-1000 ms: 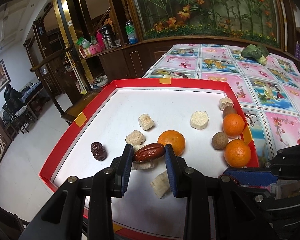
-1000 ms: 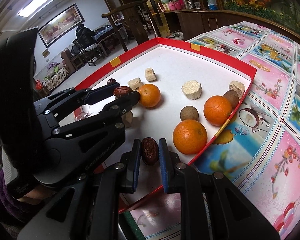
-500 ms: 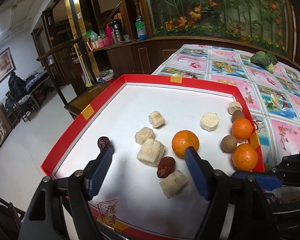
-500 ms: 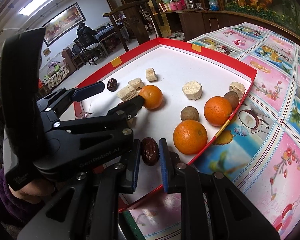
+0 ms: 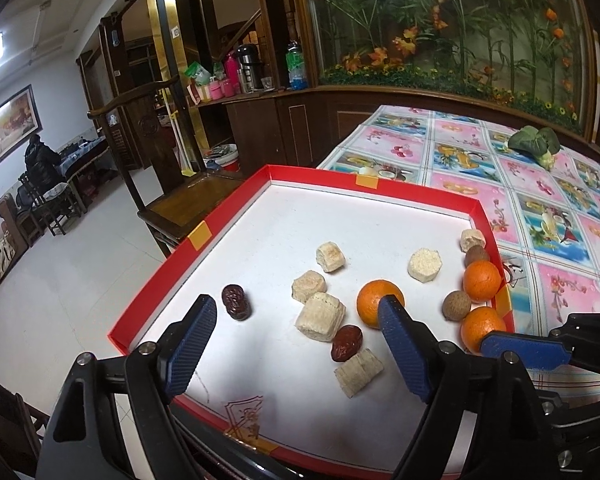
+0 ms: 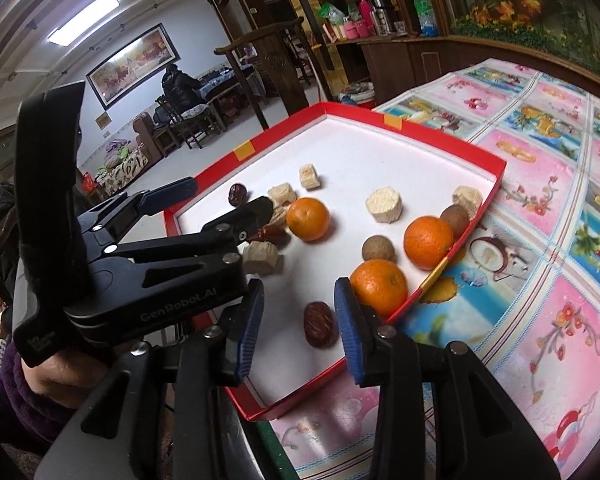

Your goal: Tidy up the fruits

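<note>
Left claw: you are holding it spread wide, gripping nothing, over the tray | right claw: you are keeping it parted, empty, straddling a date lying in the tray's near corner beside an orange.

Fruit items on the white floor of the red tray

Three oranges and two brown longans cluster along the right wall; three wrinkled red dates lie apart; six pale cut chunks lie scattered.
</note>
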`<state>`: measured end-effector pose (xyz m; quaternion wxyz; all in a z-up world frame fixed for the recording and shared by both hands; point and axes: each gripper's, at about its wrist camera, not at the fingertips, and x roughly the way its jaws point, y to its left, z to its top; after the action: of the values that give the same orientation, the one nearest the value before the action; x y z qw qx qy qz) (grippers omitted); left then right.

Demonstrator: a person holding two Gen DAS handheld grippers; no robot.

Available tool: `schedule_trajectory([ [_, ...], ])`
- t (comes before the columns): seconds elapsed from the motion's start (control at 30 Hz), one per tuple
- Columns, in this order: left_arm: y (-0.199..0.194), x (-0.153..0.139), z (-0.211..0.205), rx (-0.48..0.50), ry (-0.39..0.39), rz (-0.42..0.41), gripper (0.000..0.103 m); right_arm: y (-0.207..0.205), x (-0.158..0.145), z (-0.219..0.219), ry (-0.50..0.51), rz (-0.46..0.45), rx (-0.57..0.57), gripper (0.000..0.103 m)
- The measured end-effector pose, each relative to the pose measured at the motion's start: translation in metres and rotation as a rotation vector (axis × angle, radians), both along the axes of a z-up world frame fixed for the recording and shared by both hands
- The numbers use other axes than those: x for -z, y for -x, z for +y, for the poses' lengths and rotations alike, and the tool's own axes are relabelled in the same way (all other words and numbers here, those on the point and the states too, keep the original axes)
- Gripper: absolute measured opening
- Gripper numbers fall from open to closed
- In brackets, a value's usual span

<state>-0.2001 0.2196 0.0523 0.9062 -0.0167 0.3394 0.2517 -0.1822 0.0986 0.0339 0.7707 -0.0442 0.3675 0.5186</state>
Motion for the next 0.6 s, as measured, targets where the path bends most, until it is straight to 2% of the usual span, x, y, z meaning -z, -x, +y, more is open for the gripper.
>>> schedule_trajectory([
  [0.23, -0.001, -0.002, -0.006, -0.006, -0.034, 0.013, 0.085, -0.01, -0.012, -0.017, -0.041, -0.074, 0.125, 0.05],
  [0.4, 0.001, -0.007, -0.01, -0.002, -0.042, -0.004, 0.089, -0.021, -0.013, -0.022, -0.029, -0.079, 0.198, 0.058],
  [0.6, 0.007, -0.015, -0.005, -0.029, 0.006, -0.052, 0.093, -0.022, -0.016, -0.025, -0.026, -0.126, 0.245, 0.068],
])
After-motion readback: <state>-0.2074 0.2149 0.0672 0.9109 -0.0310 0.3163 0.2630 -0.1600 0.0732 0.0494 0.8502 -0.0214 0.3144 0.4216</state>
